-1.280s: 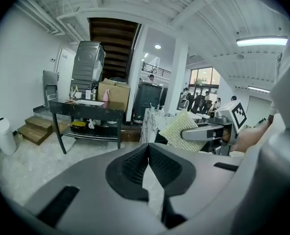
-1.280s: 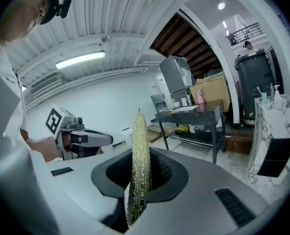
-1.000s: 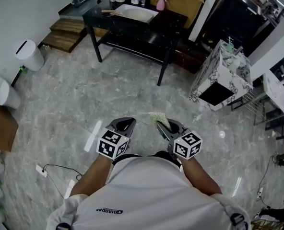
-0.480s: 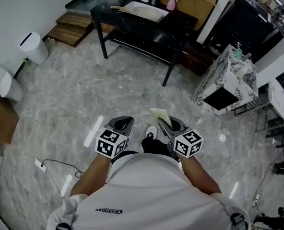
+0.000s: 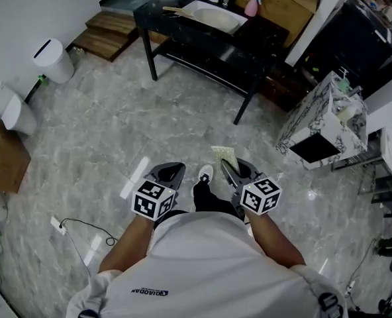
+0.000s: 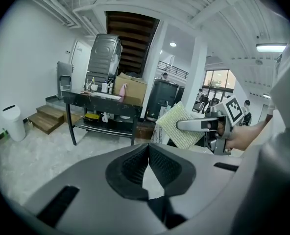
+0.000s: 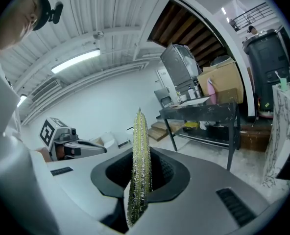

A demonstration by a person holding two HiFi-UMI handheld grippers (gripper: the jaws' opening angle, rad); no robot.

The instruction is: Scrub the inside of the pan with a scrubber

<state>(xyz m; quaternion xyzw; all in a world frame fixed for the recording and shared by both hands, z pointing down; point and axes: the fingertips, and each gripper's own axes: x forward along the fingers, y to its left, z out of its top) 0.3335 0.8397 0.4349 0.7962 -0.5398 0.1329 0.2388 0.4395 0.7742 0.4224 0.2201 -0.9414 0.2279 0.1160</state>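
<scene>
Scrubber [image 5: 223,156] clamped in the right tongs [image 5: 229,168], pan [image 5: 212,16] far up the frame.
At lower centre the left tongs [image 5: 174,170] are closed on nothing; just right of them the right tongs grip the yellow-green scrubber on edge, its end poking past them. A white shoe toe [image 5: 205,173] shows between the two on the grey marble floor [image 5: 103,131]. At upper centre the pale pan rests on the black desk [image 5: 265,33], well apart from the scrubber.

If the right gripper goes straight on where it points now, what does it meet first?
Nothing close. The right gripper, shut on the scrubber, aims low across the floor toward the black table; likely the floor first, though depth is unclear.
</scene>
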